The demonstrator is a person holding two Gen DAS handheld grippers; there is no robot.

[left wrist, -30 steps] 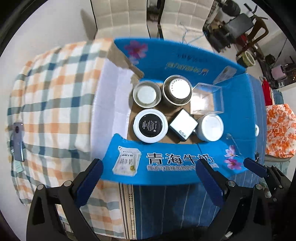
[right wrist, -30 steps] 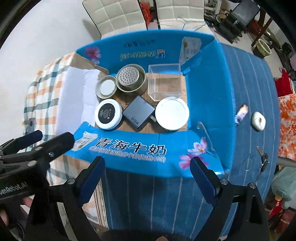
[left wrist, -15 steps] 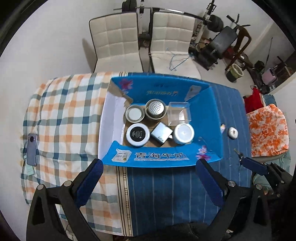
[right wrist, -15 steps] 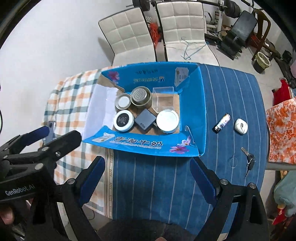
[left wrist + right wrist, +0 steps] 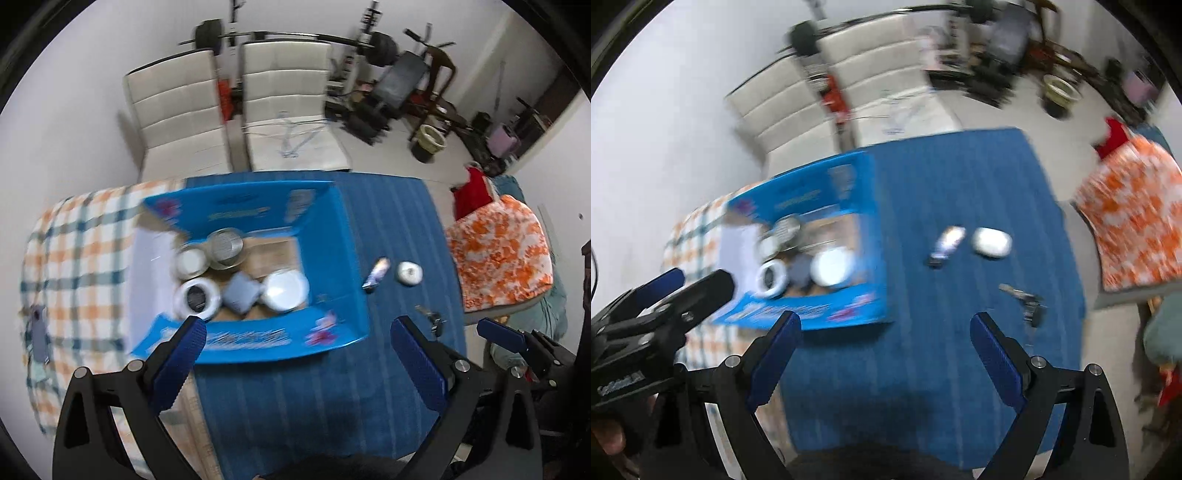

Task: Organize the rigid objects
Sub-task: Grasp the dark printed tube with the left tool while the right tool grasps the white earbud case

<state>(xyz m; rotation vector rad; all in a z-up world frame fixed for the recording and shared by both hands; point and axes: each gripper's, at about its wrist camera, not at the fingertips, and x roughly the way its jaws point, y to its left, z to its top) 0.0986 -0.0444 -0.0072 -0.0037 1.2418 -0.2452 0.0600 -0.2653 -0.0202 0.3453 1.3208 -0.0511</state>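
Observation:
A blue cardboard box (image 5: 343, 258) (image 5: 875, 236) sits open on the table and holds several round tins, a grey square case (image 5: 240, 295) and a white lid (image 5: 286, 290). On the blue cloth to its right lie a small lighter-like tube (image 5: 376, 272) (image 5: 946, 243), a white oval case (image 5: 409, 273) (image 5: 991, 242) and a bunch of keys (image 5: 431, 318) (image 5: 1027, 301). My left gripper (image 5: 295, 360) hangs high above the box's near flap, open and empty. My right gripper (image 5: 884, 350) is open and empty over bare blue cloth. Both views are motion-blurred.
A plaid cloth (image 5: 74, 258) covers the table's left part, with a phone (image 5: 38, 336) near its edge. Two white chairs (image 5: 236, 110) stand behind the table. An orange patterned cushion (image 5: 502, 254) lies to the right. Gym gear fills the back of the room.
Both grippers have risen far above the box and swung right, so the lighter-like tube, white case and keys now show in both views. Both stay open and empty.

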